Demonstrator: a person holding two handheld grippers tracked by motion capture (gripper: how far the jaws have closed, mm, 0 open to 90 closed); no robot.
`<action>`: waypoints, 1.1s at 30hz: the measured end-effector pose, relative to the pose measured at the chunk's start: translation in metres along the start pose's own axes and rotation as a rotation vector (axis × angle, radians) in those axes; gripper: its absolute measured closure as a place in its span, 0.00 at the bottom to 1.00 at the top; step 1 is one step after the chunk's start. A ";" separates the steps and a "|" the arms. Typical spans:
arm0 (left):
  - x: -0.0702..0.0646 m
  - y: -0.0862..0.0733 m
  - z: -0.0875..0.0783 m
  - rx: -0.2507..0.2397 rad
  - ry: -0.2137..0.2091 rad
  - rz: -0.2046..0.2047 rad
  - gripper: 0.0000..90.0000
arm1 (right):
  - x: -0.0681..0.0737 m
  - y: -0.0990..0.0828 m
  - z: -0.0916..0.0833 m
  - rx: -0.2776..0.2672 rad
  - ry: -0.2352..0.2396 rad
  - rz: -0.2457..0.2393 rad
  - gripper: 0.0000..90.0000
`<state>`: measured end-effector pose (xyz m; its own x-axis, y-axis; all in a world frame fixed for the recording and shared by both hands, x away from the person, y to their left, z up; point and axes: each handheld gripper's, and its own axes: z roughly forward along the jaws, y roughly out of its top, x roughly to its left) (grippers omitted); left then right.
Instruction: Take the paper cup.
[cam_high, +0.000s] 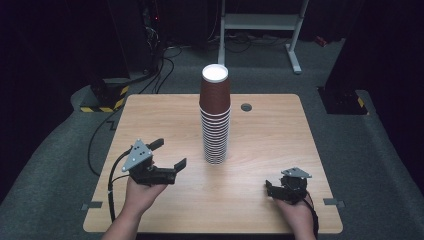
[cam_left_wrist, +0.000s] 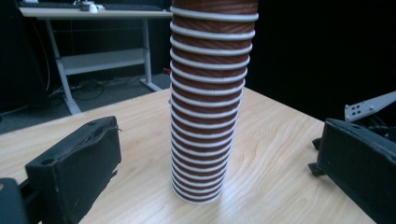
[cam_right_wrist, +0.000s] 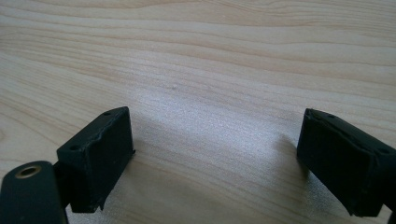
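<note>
Both hands sit at the near edge of the wooden counter (cam_high: 280, 135); largest on it is the tall stack of brown paper cups (cam_high: 215, 117), upright at the middle and untouched; no cup stands apart from it, so the work looks barely begun. Smaller, the left gripper (cam_high: 170, 154) faces the stack's base with fingers (cam_left_wrist: 74, 163) spread wide, near but not touching; the right gripper (cam_high: 272, 190) rests low over bare wood, well apart from the cups, its fingers (cam_right_wrist: 100, 149) also apart.

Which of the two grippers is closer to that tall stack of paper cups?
Left. The left gripper sits just left of the stack of paper cups, jaws open toward it; the right gripper rests farther off, right and nearer the person.
</note>
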<state>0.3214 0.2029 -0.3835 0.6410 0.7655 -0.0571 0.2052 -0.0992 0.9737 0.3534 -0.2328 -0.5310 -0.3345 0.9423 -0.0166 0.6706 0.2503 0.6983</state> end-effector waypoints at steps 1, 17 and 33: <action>0.000 0.000 0.000 0.000 0.000 0.000 0.00 | 0.000 0.000 0.000 0.000 0.000 0.000 0.11; -0.002 0.026 0.010 -0.028 -0.020 0.004 0.00 | 0.000 0.000 0.000 0.000 0.004 -0.003 0.11; 0.002 0.055 0.025 -0.078 -0.032 0.008 0.00 | 0.000 0.000 0.000 0.001 0.005 -0.004 0.11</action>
<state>0.3526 0.1827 -0.3352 0.6662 0.7437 -0.0554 0.1425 -0.0540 0.9883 0.3535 -0.2326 -0.5311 -0.3406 0.9401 -0.0158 0.6696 0.2543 0.6978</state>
